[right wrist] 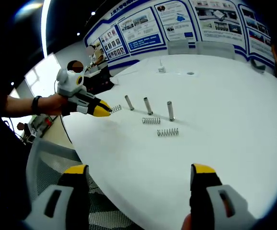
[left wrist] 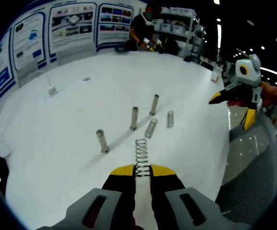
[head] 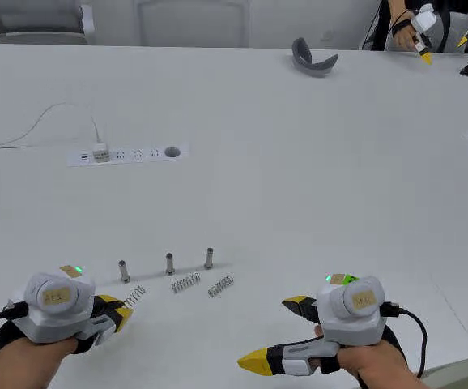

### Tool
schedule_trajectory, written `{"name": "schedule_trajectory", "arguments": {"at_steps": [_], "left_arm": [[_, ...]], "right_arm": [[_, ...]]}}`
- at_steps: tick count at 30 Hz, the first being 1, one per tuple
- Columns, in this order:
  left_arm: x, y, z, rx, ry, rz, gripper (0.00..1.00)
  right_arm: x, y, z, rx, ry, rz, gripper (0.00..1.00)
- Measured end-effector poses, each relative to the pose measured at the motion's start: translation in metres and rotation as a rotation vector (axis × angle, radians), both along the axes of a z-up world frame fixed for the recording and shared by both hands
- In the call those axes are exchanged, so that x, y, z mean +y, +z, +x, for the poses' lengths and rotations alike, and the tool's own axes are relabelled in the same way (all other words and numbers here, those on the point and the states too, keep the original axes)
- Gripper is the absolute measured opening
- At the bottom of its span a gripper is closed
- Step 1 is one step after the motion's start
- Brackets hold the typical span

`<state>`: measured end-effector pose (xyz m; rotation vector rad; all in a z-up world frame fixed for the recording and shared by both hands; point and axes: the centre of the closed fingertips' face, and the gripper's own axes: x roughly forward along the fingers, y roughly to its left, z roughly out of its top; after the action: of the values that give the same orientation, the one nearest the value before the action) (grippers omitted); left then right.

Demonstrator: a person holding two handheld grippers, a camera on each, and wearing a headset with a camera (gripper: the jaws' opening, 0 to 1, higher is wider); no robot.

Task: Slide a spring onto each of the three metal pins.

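From my console, the near end of the spring (left wrist: pixel 141 151) vanished between the yellow tips of the left gripper (left wrist: pixel 137 170); print on the wall posters (left wrist: pixel 74 21) was too small to read.

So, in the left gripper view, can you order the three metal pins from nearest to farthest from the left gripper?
Measured from the left gripper, whose jaws pinch the end of a spring:
1. The near pin: closest, to the left of the jaws.
2. The middle pin: further ahead, in the middle of the row.
3. The far pin: farthest, at the end of the row.
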<state>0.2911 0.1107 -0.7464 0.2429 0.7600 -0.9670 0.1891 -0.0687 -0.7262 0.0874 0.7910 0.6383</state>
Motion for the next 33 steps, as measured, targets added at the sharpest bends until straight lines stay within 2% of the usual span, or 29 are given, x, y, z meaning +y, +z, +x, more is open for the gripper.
{"name": "schedule_trajectory", "arguments": {"at_steps": [6,11,23,28,33], "left_arm": [[0.0,0.017,-0.006,-0.027,-0.029,-0.004,0.1],[0.001,0.029,-0.011,-0.037,-0.02,-0.021,0.1],[-0.001,0.039,-0.024,-0.054,-0.058,-0.015,0.1],[-0.006,0.042,-0.025,-0.062,-0.087,-0.018,0.1],[-0.019,0.054,-0.026,-0.083,-0.114,-0.037,0.1]], "right_arm": [[0.0,0.002,0.0,-0.003,-0.002,0.004,0.88],[0.0,0.002,-0.001,-0.001,-0.002,0.006,0.88],[0.003,0.002,-0.001,-0.002,0.012,0.01,0.88],[0.006,0.013,0.005,-0.024,0.004,0.052,0.86],[0.009,0.029,0.017,-0.055,-0.017,0.123,0.81]]}}
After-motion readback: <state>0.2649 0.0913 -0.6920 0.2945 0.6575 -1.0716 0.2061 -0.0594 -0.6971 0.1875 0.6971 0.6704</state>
